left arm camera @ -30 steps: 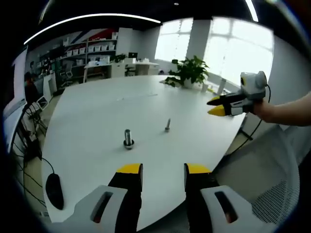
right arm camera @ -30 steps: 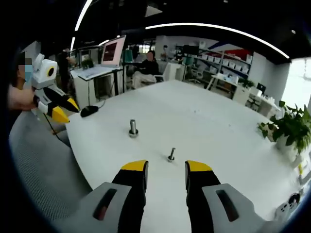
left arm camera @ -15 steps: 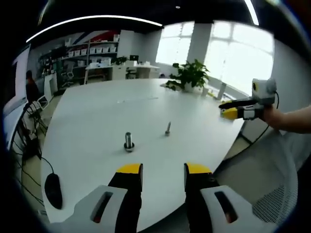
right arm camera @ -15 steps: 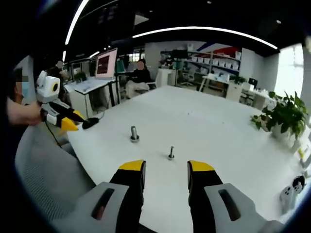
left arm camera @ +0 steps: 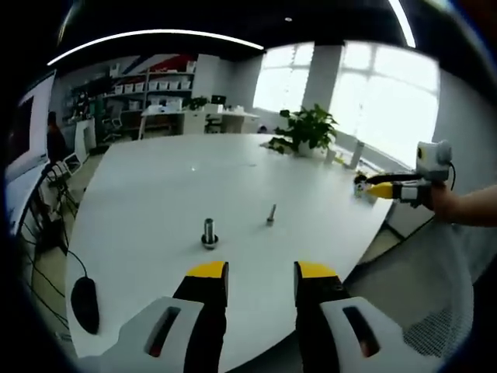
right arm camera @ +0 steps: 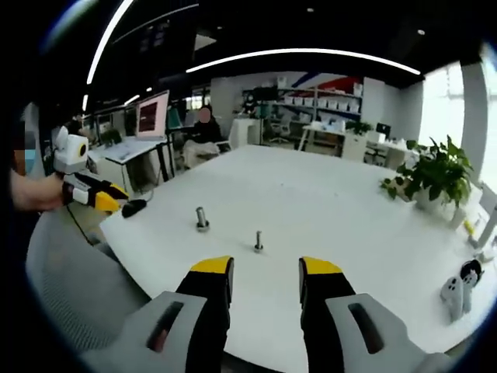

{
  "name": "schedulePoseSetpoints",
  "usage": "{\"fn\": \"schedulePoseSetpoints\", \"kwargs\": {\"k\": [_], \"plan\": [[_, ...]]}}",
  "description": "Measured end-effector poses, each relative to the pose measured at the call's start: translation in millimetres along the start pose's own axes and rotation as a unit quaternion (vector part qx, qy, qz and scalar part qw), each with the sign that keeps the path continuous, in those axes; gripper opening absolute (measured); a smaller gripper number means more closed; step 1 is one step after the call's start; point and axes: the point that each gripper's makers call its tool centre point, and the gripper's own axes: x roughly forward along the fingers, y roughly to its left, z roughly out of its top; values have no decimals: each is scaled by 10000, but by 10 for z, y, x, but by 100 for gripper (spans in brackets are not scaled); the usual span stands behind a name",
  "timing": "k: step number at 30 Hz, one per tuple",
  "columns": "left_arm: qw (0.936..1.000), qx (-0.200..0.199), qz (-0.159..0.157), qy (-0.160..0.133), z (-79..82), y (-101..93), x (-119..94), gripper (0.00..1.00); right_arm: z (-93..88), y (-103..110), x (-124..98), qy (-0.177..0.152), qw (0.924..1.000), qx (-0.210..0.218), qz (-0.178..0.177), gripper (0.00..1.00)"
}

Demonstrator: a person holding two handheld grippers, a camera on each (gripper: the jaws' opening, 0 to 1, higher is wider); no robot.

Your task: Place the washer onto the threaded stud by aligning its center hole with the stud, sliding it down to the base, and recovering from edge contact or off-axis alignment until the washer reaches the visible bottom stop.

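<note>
While both grippers' jaws gaped apart, holding nothing, low in frame, found threaded stud (right arm camera: 258,242) mid-frame on white table (left arm camera: 155,179), larger bolt (right arm camera: 202,219) beside, mouse (left arm camera: 84,303) lower-left, plant (right arm camera: 435,167) right.

On the table (left arm camera: 155,186) two small upright things stand near each other, well apart from the edges: a thick stud (left arm camera: 209,233) and, to its right in the left gripper view, a thinner bolt (left arm camera: 271,214) set slightly farther back. In the right gripper view the stud (right arm camera: 202,219) lies left of the bolt (right arm camera: 258,242). A computer mouse (left arm camera: 84,304) lies left of the stud, close to the table's near edge (its cable runs off the edge). A potted plant (left arm camera: 307,129) stands behind the stud, at the far rim. A mesh chair (left arm camera: 435,303) sits right of the table.
</note>
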Motion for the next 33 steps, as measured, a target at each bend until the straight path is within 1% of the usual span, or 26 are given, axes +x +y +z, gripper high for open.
{"fn": "schedulePoseSetpoints", "kwargs": {"k": [2,3,6,8,10,12,16,19,24,30,33], "plan": [[10000,58,32,-8,22,7,3,32,-12,-15,2,1,10000,12,-4,36],[9997,249,77,-17,41,0,2,32,-19,-1,-2,16,10000,36,12,36],[9994,345,5,10,25,-79,16,32,-72,-23,1,119,9999,-26,-38,36],[9992,388,-23,47,8,-84,20,32,-75,-26,-8,110,9999,-22,-56,36],[9993,359,-33,17,18,-71,10,32,-66,-33,-13,72,10000,-12,-63,36],[9997,220,-45,-82,50,-49,-7,32,-61,-46,-11,78,9998,-117,-103,36],[9996,235,-17,-154,78,-62,-14,32,-80,-27,-10,140,9997,-155,-93,36],[9995,271,-3,-148,80,-59,-11,32,-118,-28,13,242,9996,-149,-68,36],[9996,197,2,-191,93,-52,-15,33,-151,-24,25,307,9992,-234,-33,36],[9996,150,37,-215,99,-33,-21,33,-154,-14,23,325,9990,-305,-9,36],[9998,96,14,-181,80,-33,-14,33,-158,-16,20,339,9989,-327,-14,36]]}}
